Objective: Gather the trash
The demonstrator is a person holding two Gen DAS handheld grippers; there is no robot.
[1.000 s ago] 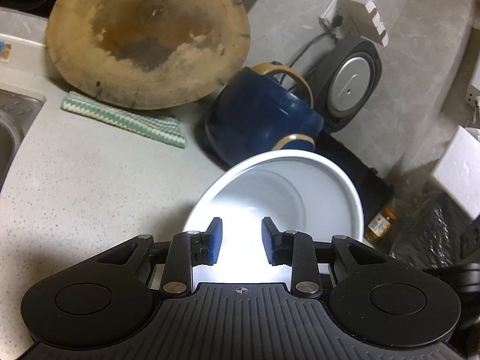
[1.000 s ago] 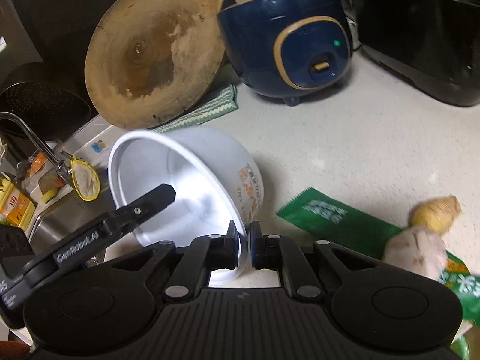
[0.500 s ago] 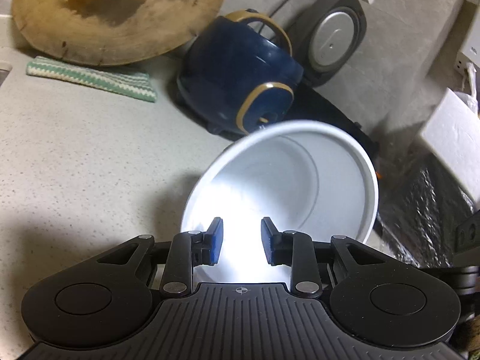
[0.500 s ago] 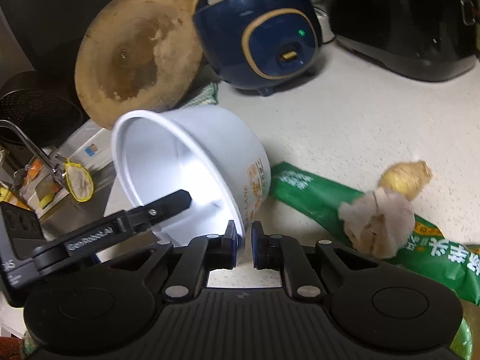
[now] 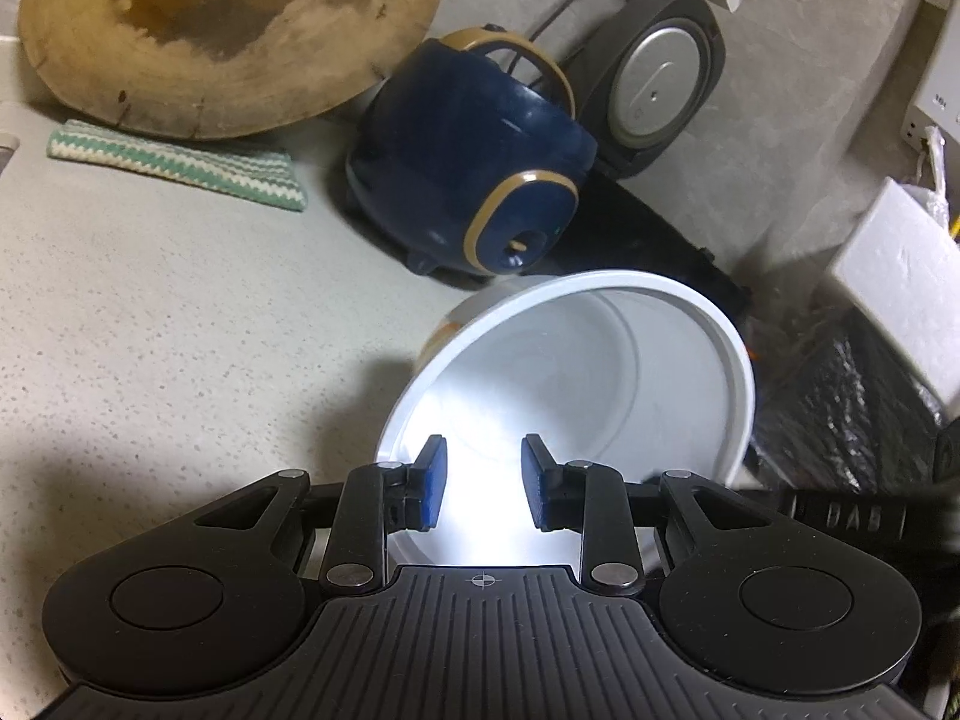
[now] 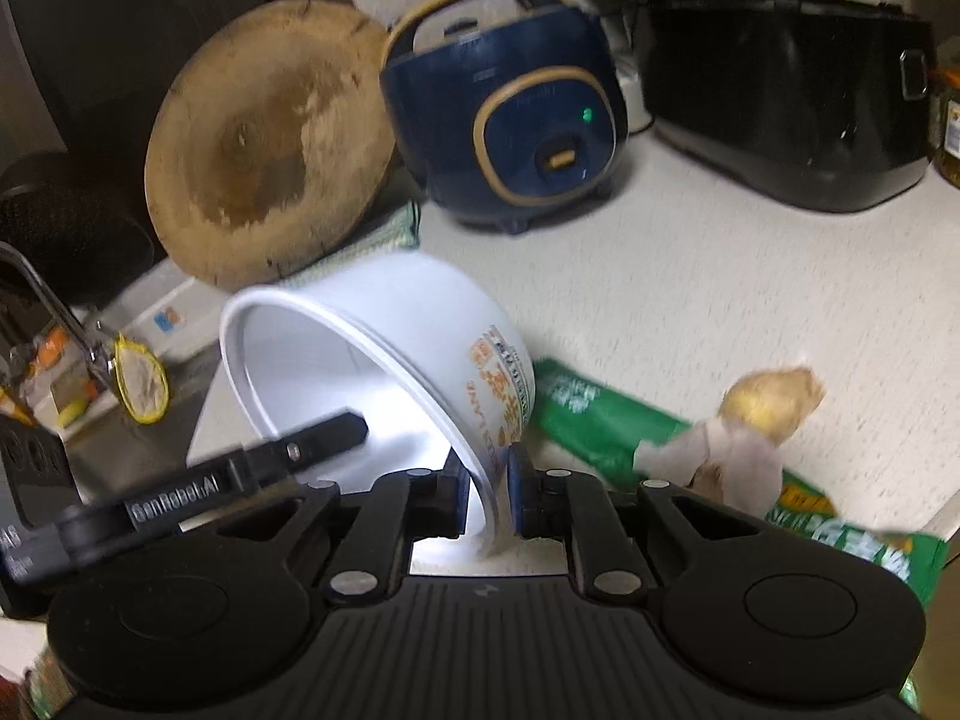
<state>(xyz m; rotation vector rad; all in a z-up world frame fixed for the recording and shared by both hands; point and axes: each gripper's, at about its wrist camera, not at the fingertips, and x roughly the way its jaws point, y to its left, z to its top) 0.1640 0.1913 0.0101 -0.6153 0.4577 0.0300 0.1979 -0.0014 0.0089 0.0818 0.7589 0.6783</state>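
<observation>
My right gripper is shut on the rim of a white paper bowl with orange print, holding it tilted on its side above the counter. The bowl looks empty inside and also shows in the left wrist view. My left gripper is open and empty, its blue pads just in front of the bowl's mouth. A green plastic wrapper lies on the counter to the right of the bowl, with a crumpled tissue and a piece of ginger on it.
A blue rice cooker and a round wooden board stand at the back, a striped cloth below the board. A black cooker is at the back right. A sink with tap lies left.
The right gripper has carried the tilted bowl to the right, toward the green wrapper. The left gripper has followed, still open at the bowl's mouth.
</observation>
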